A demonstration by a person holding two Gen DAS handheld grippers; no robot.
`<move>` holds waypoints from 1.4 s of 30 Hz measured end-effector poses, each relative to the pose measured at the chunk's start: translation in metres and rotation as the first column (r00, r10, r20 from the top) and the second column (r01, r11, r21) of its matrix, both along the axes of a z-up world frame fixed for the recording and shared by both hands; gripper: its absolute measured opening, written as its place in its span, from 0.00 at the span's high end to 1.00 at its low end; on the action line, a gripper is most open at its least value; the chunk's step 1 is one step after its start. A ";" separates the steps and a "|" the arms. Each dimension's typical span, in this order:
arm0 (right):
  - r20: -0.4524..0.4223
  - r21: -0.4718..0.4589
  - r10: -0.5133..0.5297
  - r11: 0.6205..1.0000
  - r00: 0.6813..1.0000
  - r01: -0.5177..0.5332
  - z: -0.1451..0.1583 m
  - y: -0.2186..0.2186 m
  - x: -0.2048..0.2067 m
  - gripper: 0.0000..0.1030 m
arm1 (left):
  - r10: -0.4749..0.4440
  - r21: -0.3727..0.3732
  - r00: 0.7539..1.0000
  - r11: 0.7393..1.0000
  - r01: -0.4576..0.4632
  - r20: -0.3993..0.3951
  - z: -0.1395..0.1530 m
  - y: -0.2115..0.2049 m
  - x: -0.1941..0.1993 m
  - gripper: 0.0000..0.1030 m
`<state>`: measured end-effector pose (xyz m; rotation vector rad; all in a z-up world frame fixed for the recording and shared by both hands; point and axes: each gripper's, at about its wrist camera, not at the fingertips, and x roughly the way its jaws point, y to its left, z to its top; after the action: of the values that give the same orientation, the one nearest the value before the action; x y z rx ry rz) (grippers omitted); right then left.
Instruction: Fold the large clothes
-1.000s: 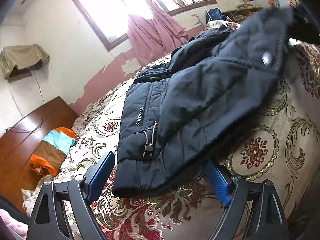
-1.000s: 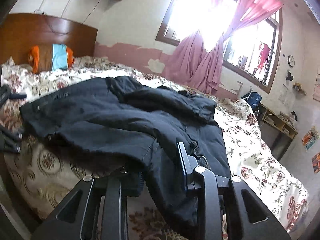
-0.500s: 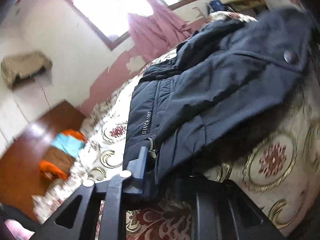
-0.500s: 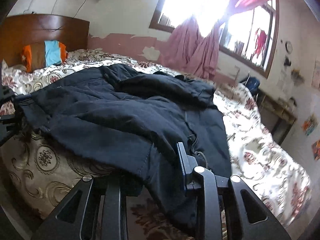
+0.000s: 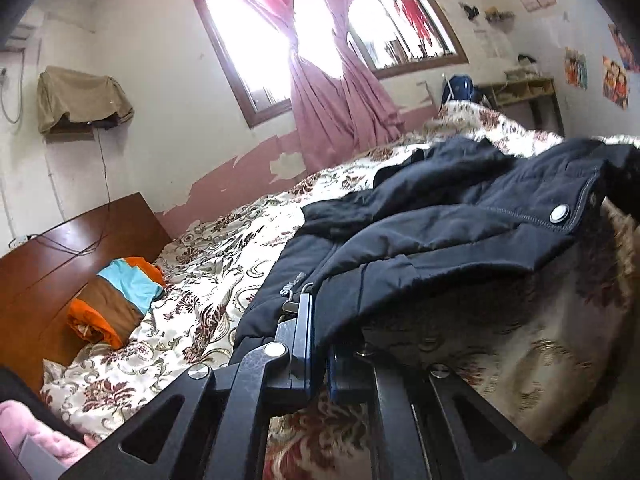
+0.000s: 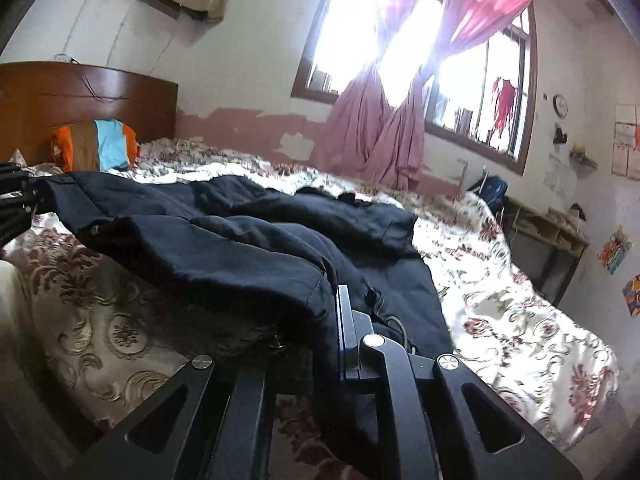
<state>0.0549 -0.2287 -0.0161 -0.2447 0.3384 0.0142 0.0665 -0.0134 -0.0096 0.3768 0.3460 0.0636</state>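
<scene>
A dark navy padded jacket (image 5: pixel 440 224) lies spread across the floral bed cover (image 5: pixel 224 264). My left gripper (image 5: pixel 318 344) is at the jacket's near hem beside the drawcord toggle. Its jaws are closing tight on the fabric, and the hem is lifted off the bed. In the right wrist view the same jacket (image 6: pixel 240 240) stretches away to the left. My right gripper (image 6: pixel 332 328) is closing tight on the other hem corner, with cloth draped over its left finger. The left gripper (image 6: pixel 12 200) shows at the far left edge, at the jacket's other end.
An orange, blue and brown pillow (image 5: pixel 116 300) leans on the wooden headboard (image 5: pixel 60 264). Pink curtains (image 5: pixel 340 92) hang at the bright window behind the bed. A desk (image 6: pixel 548 236) stands by the right wall. Bare bed cover (image 6: pixel 500 320) lies right of the jacket.
The left gripper went from wide open around the hem to shut on it, then rose and lifted the hem. The right gripper tightened on its corner and shifted sideways.
</scene>
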 end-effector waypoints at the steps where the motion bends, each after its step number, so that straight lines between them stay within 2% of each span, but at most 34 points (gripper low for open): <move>1: 0.010 -0.001 0.003 1.000 1.000 -0.003 0.005 -0.001 -0.006 0.94 | -0.004 -0.006 1.000 1.000 0.004 0.008 0.006 0.000 -0.009 0.94; 8: 0.134 -0.001 0.037 0.999 0.990 -0.037 0.054 -0.003 -0.057 0.94 | -0.020 -0.018 0.995 1.000 0.021 0.097 0.049 0.003 -0.063 0.94; 12: 0.179 0.042 0.057 0.997 0.982 -0.066 0.083 -0.008 -0.062 0.94 | -0.028 -0.010 0.988 1.000 0.029 0.154 0.074 0.001 -0.067 0.94; 16: 0.214 0.060 0.061 0.995 0.975 -0.075 0.103 -0.013 -0.049 0.94 | -0.064 -0.027 0.973 0.997 0.071 0.220 0.103 0.005 -0.045 0.94; 20: 0.231 0.032 0.054 0.998 0.971 -0.063 0.116 -0.018 -0.013 0.94 | -0.090 -0.055 0.965 0.993 0.107 0.247 0.124 0.006 0.001 0.94; 25: 0.216 0.017 0.065 0.997 0.974 -0.070 0.131 -0.020 0.045 0.94 | -0.076 -0.086 0.971 0.991 0.098 0.227 0.143 0.003 0.070 0.94; 34: 0.104 0.050 0.051 0.997 0.993 -0.057 0.167 -0.031 0.171 0.94 | -0.025 -0.051 0.977 0.998 0.037 0.214 0.160 -0.011 0.179 0.94; 37: 0.053 0.076 0.041 0.996 0.998 -0.044 0.169 -0.040 0.221 0.94 | -0.009 -0.058 0.982 0.998 0.021 0.188 0.162 -0.016 0.218 0.94; 42: -0.004 0.042 0.009 0.999 1.000 -0.009 0.154 -0.047 0.300 0.94 | 0.014 -0.032 0.987 0.999 -0.009 0.158 0.152 -0.029 0.276 0.94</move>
<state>0.3546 -0.2756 0.1379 -0.2050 0.3406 0.0308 0.3422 -0.0423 0.1427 0.3361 0.1925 0.0986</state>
